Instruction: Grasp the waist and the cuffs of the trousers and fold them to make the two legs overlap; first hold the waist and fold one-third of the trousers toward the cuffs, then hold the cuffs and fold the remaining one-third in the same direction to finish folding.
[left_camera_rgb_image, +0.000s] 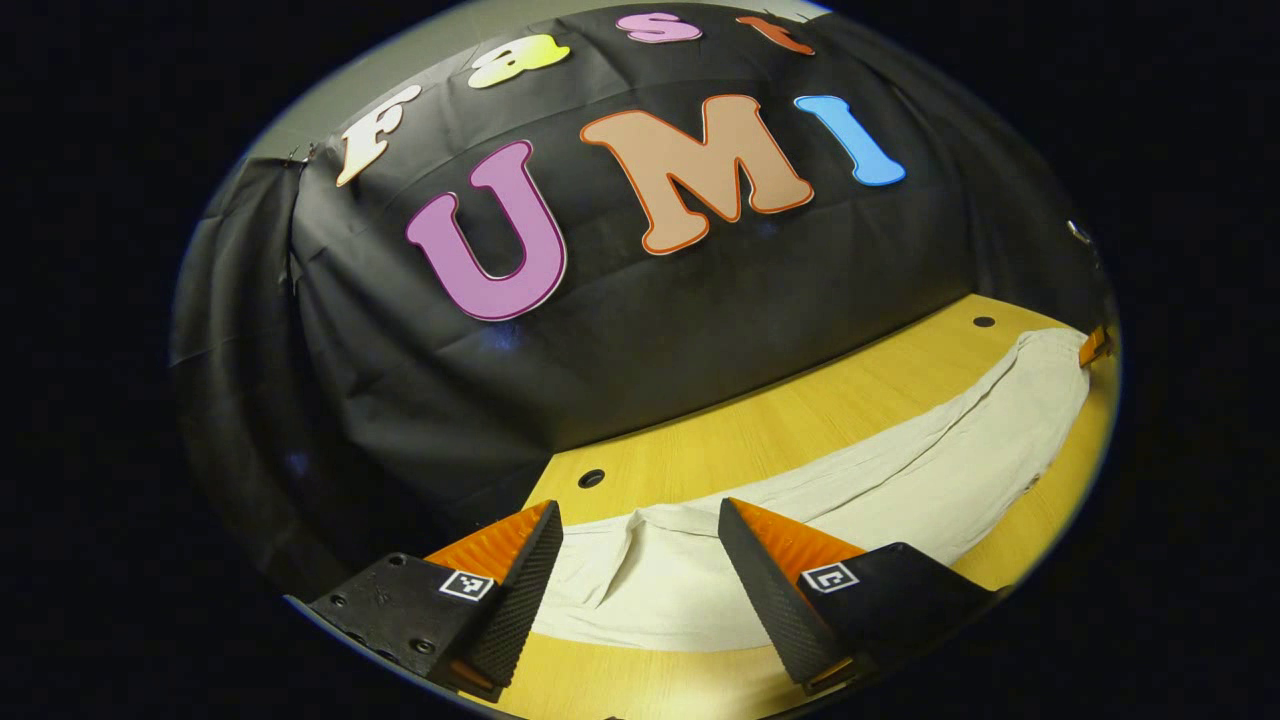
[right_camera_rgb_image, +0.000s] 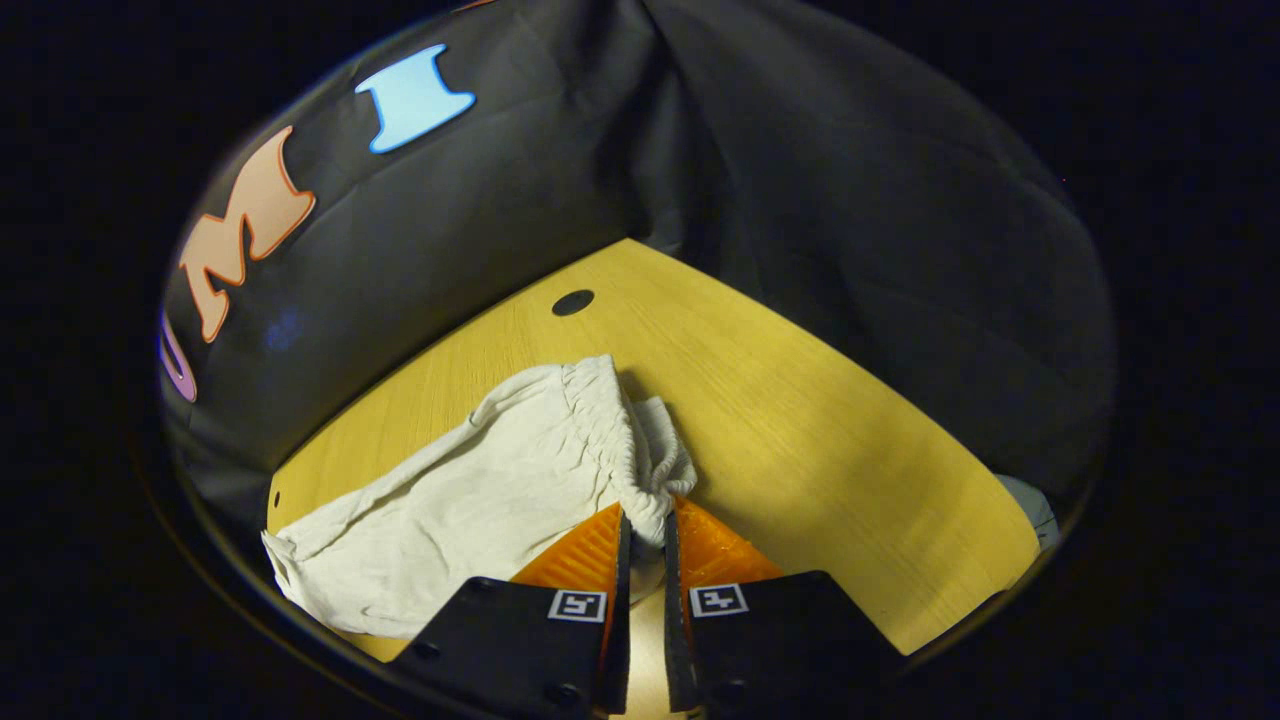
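Item, trousers (left_camera_rgb_image: 880, 480): pale, lying across the wooden table (left_camera_rgb_image: 760, 420), lower right of frame; my right gripper (right_camera_rgb_image: 645, 535) pinches the gathered waist (right_camera_rgb_image: 610, 430) for folding; my left gripper (left_camera_rgb_image: 640, 560) spread wide over the cuff end, holding nothing.

The setting was a staged recording booth rather than a home. A black cloth (left_camera_rgb_image: 650, 330) hung in creased folds as the backdrop, meeting in a corner behind a bare wooden table (right_camera_rgb_image: 800, 420), whose top was drilled with round holes (right_camera_rgb_image: 572, 302).
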